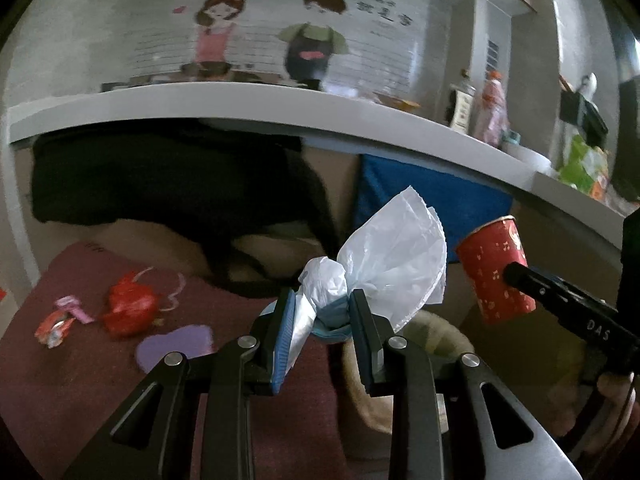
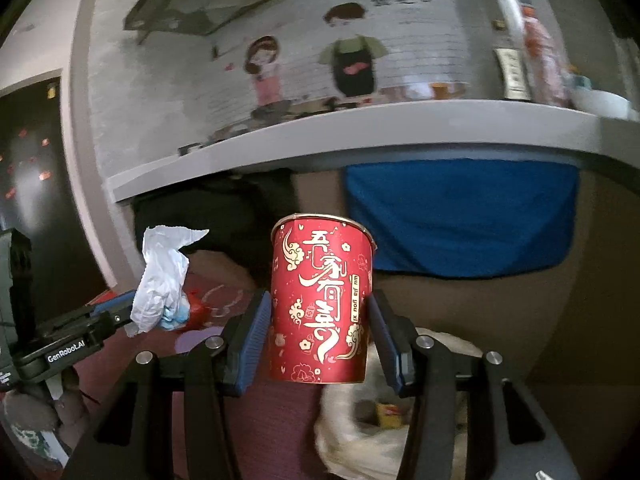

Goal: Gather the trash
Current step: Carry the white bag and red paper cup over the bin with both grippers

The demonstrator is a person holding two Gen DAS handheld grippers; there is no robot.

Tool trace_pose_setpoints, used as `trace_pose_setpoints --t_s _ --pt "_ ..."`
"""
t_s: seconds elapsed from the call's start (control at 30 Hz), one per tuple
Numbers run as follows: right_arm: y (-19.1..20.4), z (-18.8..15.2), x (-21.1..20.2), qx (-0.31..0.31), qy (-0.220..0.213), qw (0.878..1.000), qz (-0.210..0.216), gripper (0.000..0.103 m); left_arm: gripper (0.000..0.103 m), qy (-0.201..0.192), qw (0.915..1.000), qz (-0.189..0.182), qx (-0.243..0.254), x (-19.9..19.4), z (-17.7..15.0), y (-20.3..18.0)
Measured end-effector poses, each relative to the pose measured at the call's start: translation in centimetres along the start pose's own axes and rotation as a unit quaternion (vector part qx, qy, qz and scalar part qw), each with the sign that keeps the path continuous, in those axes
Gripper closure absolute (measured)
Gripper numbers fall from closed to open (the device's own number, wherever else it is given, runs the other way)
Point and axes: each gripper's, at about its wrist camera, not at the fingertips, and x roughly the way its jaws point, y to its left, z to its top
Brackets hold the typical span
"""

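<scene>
Above the maroon mat (image 1: 248,420): both grippers are carrying trash.
Left gripper (image 1: 322,312) jaws are pinching a crumpled white bag (image 1: 384,264); right gripper (image 2: 320,320) jaws are clamping an upright red cup (image 2: 322,304). Judgement: hold both grips firm until over the open bag (image 2: 360,436) below, then release.

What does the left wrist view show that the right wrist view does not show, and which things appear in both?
Only the left wrist view shows the small pink and orange wrappers on the dark red mat, with the whole red crumpled bag beside them.

Only the right wrist view shows the white bag below, with a yellow item inside.

Both show the left gripper shut on the white crumpled plastic, the right gripper shut on the red paper cup, the blue cloth and the wall cartoon.
</scene>
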Motion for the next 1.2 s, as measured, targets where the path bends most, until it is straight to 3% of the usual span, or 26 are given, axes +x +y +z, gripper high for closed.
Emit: trace_pose_setpoints --t_s 0.6,1.2 --pt "-8.1 -2.0 -2.4 0.001 -0.002 0.996 -0.09 0.056 0.074 0.045 0.9968 -0.064 0.018 8.3 -1.3 -7.4" --pt "-11.9 -4.6 0.9 0.053 0.034 0.997 -0.053 0.056 0.074 0.086 0.9943 -0.062 0.012 12.4 -2.9 -9.2"
